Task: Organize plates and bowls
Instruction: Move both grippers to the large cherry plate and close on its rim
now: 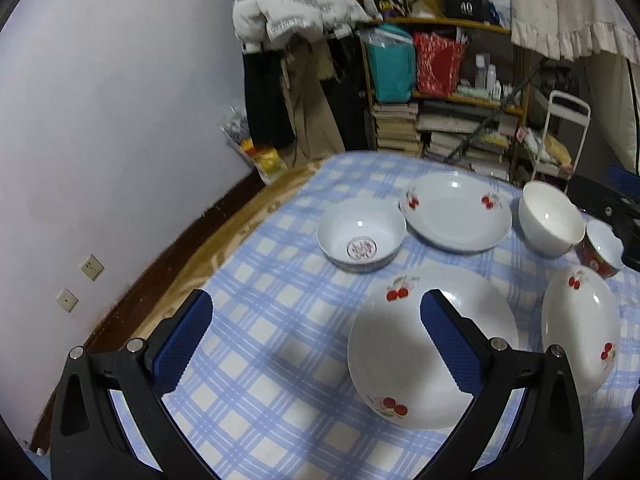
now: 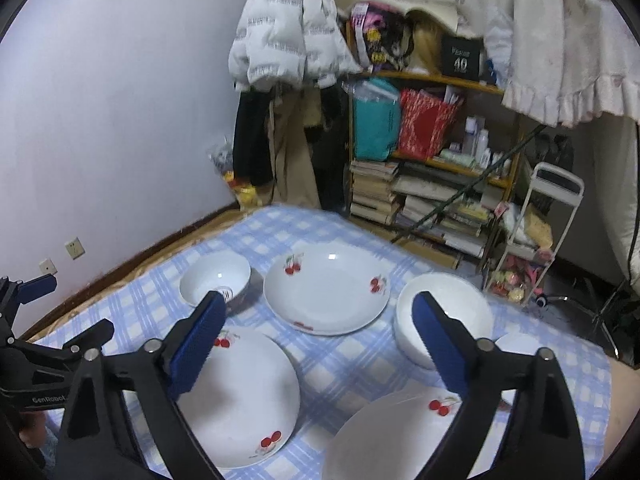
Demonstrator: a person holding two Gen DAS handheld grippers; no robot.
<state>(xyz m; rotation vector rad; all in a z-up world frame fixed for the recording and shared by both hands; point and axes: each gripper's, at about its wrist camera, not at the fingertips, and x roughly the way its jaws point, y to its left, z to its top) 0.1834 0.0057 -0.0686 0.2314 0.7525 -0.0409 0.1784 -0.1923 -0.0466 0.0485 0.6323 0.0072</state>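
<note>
A counter covered by a blue-and-white checked cloth (image 1: 256, 320) is seen from both wrist views, and the dishes on it are placed here relative to the far cherry plate (image 1: 456, 212), a shallow white plate with red cherries on its rim. Just beside that plate, on the wall side, a white bowl with a patterned bottom (image 1: 362, 240) is set upright. On the opposite side of the far cherry plate, a plain white bowl (image 1: 550, 220) is stood, and beyond it a small red-sided bowl (image 1: 600, 248) is seen at the counter's edge. Nearer the cameras than the far cherry plate, a second cherry plate (image 1: 396, 360) is laid flat, and a third cherry plate (image 1: 580, 332) lies beside it, away from the wall. All the dishes are kept apart from one another, none stacked. The left tongs (image 1: 316, 320) are held released, jaws spread wide above the cloth, one blue pad (image 1: 452, 344) seen over the second cherry plate; nothing is gripped between them. The right tongs (image 2: 316, 320) are likewise released, nothing between the blue pads, and are held above the gap between the second and third plates, nearer than the far cherry plate. Behind the counter, a cluttered bookshelf (image 2: 420, 184) and a hanging white padded jacket (image 2: 288, 28) are visible against the wall.
</note>
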